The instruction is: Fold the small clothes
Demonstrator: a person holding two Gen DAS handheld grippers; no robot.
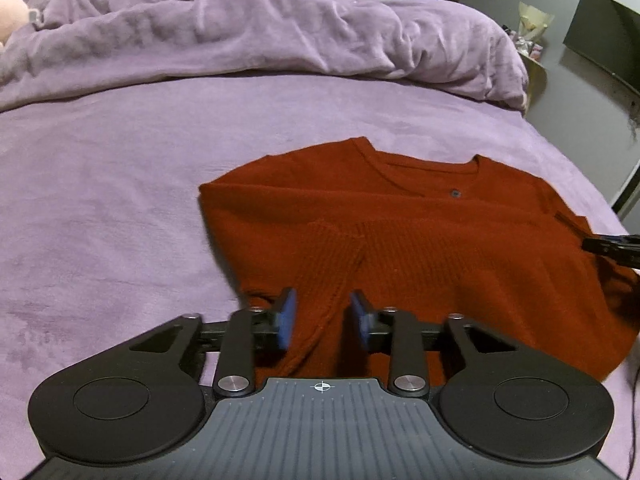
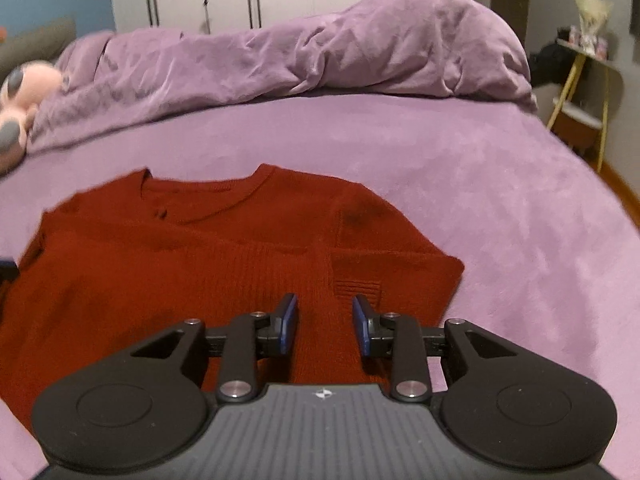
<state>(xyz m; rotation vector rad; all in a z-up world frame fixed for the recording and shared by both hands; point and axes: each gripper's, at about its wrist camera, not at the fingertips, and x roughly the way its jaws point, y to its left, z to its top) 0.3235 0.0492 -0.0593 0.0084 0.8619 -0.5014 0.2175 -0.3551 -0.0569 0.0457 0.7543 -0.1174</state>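
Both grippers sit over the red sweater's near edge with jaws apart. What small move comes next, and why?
Probably close both on the hem: left gripper and right gripper stand open over the red sweater, sleeves already folded in, ready to lift it toward the collar.

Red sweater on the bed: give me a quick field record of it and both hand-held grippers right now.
garment: red sweater, lying on the purple bed sheet, sleeves folded in across the front
neckline: at the far end, toward the bunched duvet
left hand-held gripper: jaws apart over the near hem, nothing pinched
right hand-held gripper: jaws apart over the near hem, nothing pinched
other: pink plush toy at the duvet's left end
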